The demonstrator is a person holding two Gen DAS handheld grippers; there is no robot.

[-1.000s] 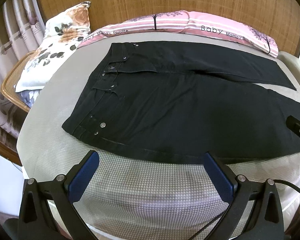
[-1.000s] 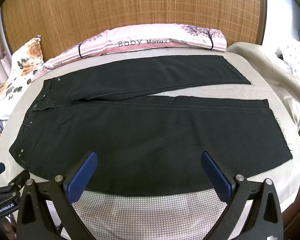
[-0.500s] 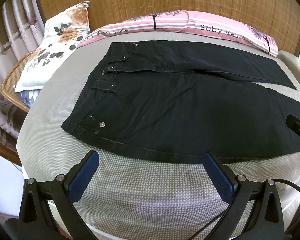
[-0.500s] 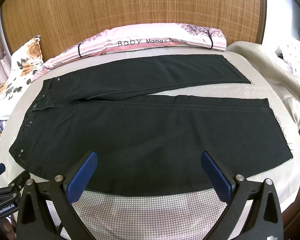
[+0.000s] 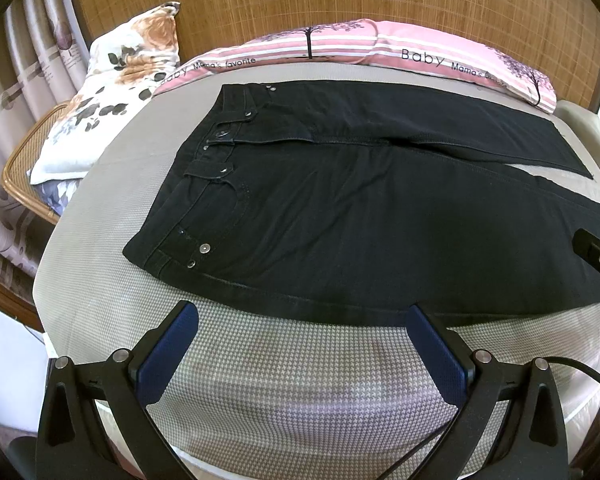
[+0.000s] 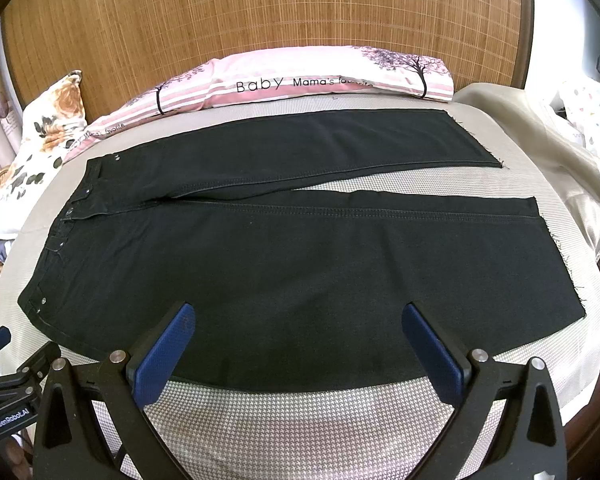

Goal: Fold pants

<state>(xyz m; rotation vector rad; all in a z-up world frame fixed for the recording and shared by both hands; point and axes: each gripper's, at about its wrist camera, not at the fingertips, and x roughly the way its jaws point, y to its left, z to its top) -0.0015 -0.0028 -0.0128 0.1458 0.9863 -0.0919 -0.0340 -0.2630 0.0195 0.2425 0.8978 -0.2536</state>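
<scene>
While both hand-held grippers gape empty, black pants lie just ahead.

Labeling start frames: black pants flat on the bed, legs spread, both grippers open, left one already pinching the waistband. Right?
Not quite: the left gripper grips nothing; it is open, short of the black pants, as the left wrist view shows. The right gripper is open too.

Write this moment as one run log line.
pants: flat on bed, unfolded | left gripper: open, empty | right gripper: open, empty
</scene>
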